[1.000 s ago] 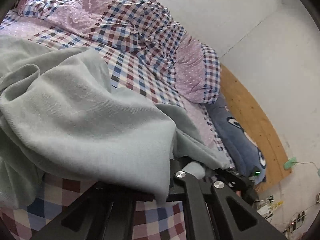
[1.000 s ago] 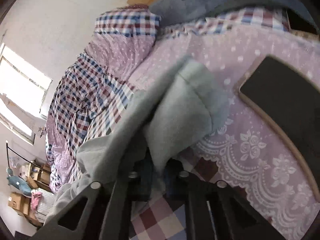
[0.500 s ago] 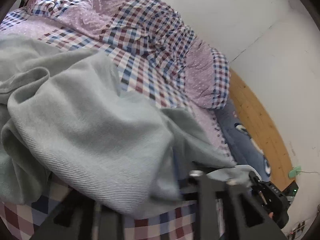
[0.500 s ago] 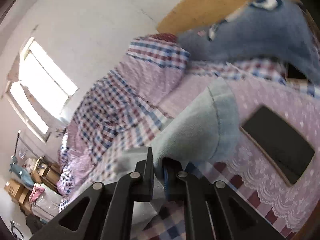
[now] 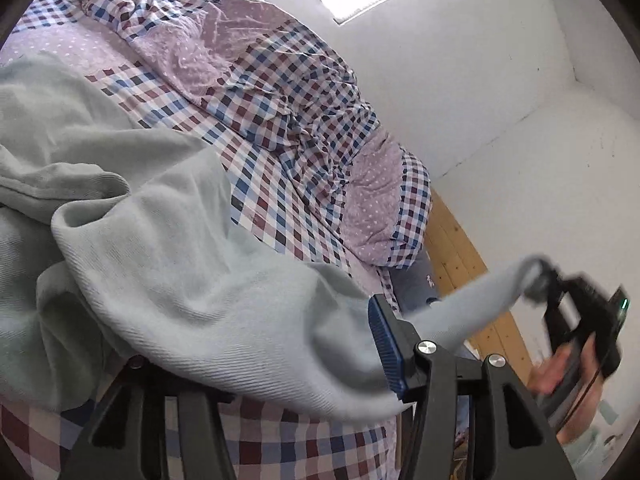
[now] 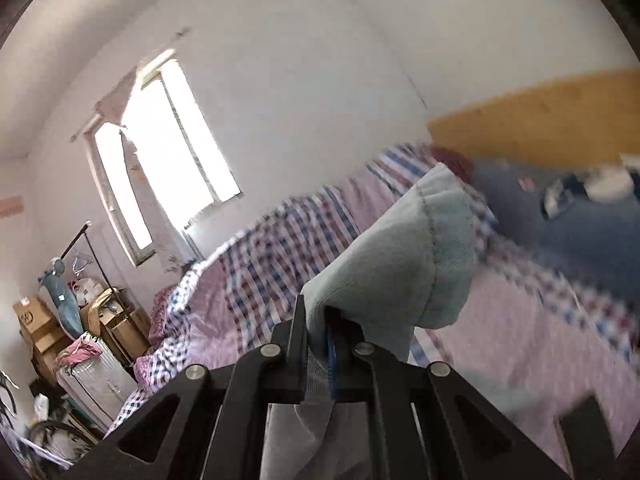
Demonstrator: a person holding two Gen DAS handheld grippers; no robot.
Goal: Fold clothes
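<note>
Right wrist: sleeve cuff point(image 6: 404, 264) is clamped by right gripper point(image 6: 318, 344) | left gripper point(image 5: 256, 368) jaws draped, state unclear | thin pinch, cuff may slip.

White walls point(image 6: 304, 60), bright sunlit window point(image 6: 168, 152), bed point(image 5: 280, 208) with checked and dotted purple bedding, wooden headboard point(image 6: 540, 120), cardboard boxes point(image 6: 36, 320) and clutter in the corner, clothes rail point(image 6: 96, 256)
</note>
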